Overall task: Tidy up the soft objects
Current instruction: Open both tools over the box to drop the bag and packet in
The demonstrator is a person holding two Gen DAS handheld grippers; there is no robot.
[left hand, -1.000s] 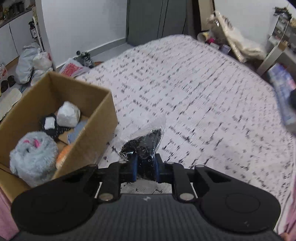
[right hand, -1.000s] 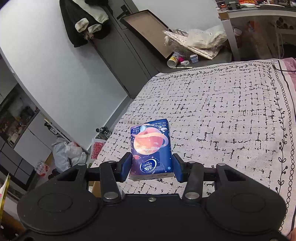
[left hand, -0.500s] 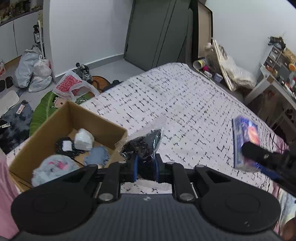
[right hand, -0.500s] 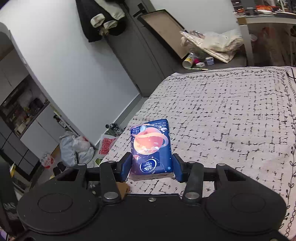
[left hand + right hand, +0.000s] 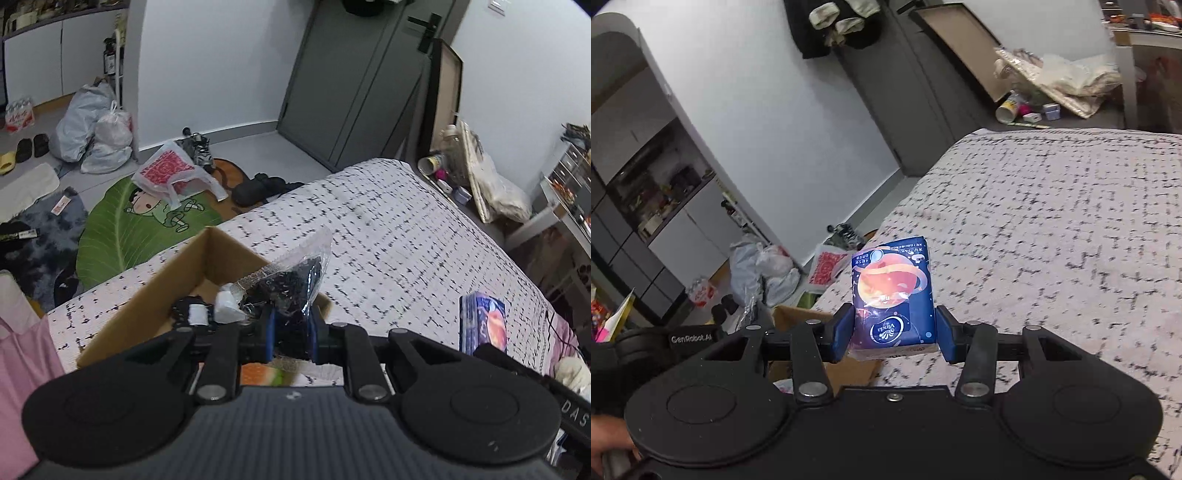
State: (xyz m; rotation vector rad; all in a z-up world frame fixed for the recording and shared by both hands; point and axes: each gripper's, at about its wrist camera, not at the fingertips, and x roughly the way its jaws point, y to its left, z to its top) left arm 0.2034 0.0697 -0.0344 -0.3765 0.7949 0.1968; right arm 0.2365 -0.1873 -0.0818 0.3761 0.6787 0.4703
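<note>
My left gripper (image 5: 291,338) is shut on a clear plastic bag of black items (image 5: 291,282), held above the open cardboard box (image 5: 162,284) on the bed. Inside the box I see a white soft lump (image 5: 227,312) and a black-and-white item (image 5: 192,314); the rest is hidden by my gripper. My right gripper (image 5: 892,338) is shut on a blue tissue pack (image 5: 894,295) with an orange planet print, held over the bed. That tissue pack (image 5: 482,323) also shows at the right of the left wrist view. The box's corner (image 5: 798,317) shows left of the tissue pack in the right wrist view.
The bed (image 5: 388,236) has a white cover with black dashes. On the floor lie a green leaf-shaped mat (image 5: 122,225), plastic bags (image 5: 92,129) and shoes (image 5: 258,186). A grey door (image 5: 351,85) stands behind. Pink cloth (image 5: 22,369) hangs at the left edge.
My left gripper rose and swung with the bag from beside the box to above it, so the floor came into view. The right gripper moved with the tissue pack towards the box.
</note>
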